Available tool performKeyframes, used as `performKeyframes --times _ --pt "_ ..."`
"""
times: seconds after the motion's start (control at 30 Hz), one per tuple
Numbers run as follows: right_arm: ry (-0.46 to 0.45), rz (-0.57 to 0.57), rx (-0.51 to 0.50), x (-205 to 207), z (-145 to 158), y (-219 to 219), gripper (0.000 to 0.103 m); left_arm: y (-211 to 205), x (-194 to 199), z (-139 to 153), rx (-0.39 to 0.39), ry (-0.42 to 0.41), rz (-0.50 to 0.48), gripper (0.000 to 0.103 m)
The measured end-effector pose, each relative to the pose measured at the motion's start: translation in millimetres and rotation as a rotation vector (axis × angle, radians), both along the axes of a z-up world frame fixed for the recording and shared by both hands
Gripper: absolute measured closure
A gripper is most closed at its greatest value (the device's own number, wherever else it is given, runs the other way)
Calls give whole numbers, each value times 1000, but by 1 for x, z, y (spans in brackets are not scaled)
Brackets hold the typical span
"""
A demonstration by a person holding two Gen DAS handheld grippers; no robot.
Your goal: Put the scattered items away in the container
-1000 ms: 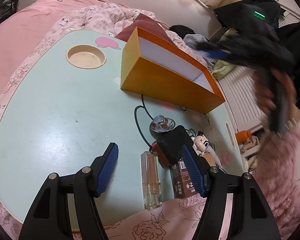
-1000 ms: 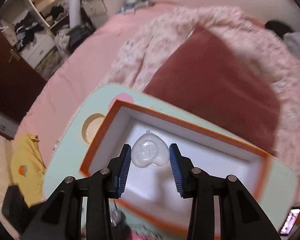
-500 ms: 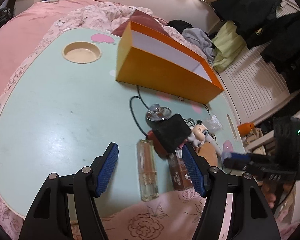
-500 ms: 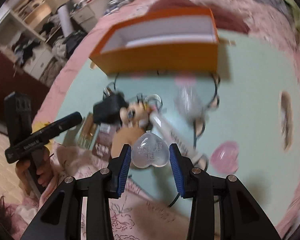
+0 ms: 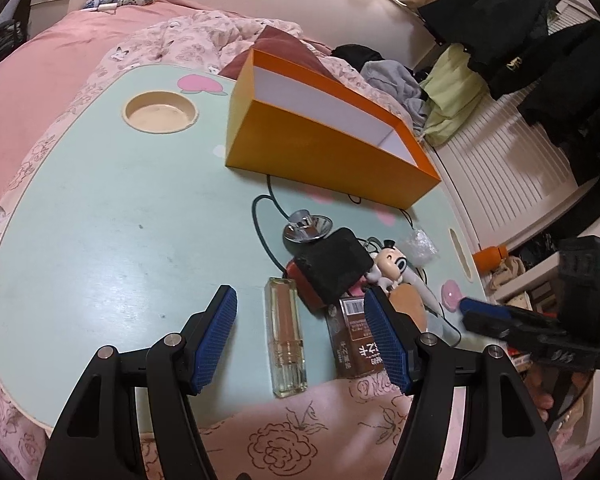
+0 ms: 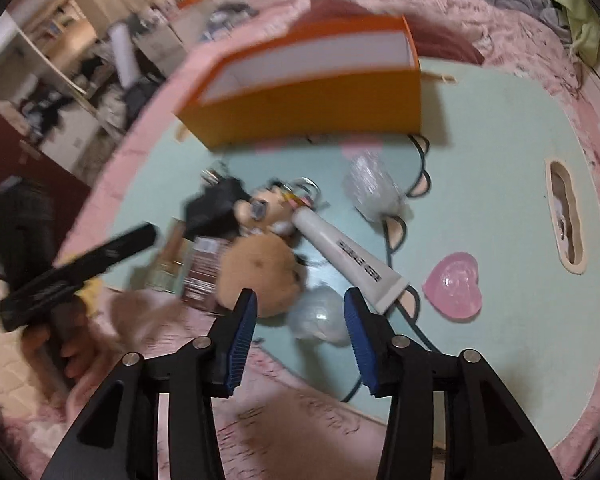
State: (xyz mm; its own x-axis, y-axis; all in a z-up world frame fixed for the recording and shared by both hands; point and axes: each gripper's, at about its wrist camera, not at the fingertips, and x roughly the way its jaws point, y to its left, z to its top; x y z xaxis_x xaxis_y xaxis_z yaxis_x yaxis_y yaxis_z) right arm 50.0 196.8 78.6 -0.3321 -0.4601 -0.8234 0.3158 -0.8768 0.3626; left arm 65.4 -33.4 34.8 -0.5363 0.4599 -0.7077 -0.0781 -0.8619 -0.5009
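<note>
Between your right gripper's (image 6: 300, 320) blue pads sits a clear heart-shaped piece (image 6: 320, 314), lying on the mint table (image 6: 500, 184) near the front edge; the jaws have just been opening, the pads are off it, so it's loose rather than held. Just to its right is a pink heart piece (image 6: 456, 286), and slanting away behind it a white tube (image 6: 352, 260) over a dark cable (image 6: 416, 184). Left of that is a tan plush (image 6: 260, 272) with a little figure (image 6: 264, 208), and further back a crinkly clear wrapper (image 6: 372, 190). Your left gripper (image 5: 300, 340) hangs half open with nothing pinched, over a clear perfume bottle (image 5: 286, 336) and beside a brown bottle (image 5: 354, 338), with a black pouch (image 5: 334, 266) and a shiny metal cap (image 5: 306, 226) past them. Far across the table the orange box (image 5: 324, 148) stands, and the bit of its white inside you can see looks bare, though its floor is mostly hidden. So honestly you're barely started I'd say: basically the whole pile is out on the table and needs carrying over one by one.
</note>
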Motion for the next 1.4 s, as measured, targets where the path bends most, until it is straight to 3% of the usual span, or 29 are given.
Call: performKeyframes --times 0.07,0.27,0.53,0.67,0.77,0.9,1.0,1.1,1.17,1.23,1.33,1.4 --pt "29 -49 -20 0 6 12 57 -1 0 -1 -2 -5 4 37" --pt "33 -261 80 -8 -5 48 56 -4 1 -3 1 -5 9 37" --pt "-60 -166 18 -16 -32 28 56 -1 2 -2 -3 5 5 37" --pt "29 -190 56 -14 -13 30 56 -6 -2 4 -14 26 19 37" --pt "78 -236 19 -22 7 50 55 -17 -16 16 -28 57 50 37" --pt "113 -287 -68 -59 24 69 55 -39 -54 32 10 94 121 36" --pt "113 -288 -74 -97 26 70 55 -50 -92 33 -4 87 190 33" --pt "74 -274 -38 -137 18 59 56 -45 -121 27 -18 85 182 33" --pt "49 -253 -19 -154 10 53 59 -38 -135 19 5 74 157 33" --pt "3 -240 22 -168 -5 45 78 -33 -152 9 46 38 126 33" --pt "-51 -223 -5 -166 -18 37 82 -24 -166 -1 106 -13 66 29" --pt "-34 -217 21 -155 -16 32 81 -15 -165 2 57 9 56 28"
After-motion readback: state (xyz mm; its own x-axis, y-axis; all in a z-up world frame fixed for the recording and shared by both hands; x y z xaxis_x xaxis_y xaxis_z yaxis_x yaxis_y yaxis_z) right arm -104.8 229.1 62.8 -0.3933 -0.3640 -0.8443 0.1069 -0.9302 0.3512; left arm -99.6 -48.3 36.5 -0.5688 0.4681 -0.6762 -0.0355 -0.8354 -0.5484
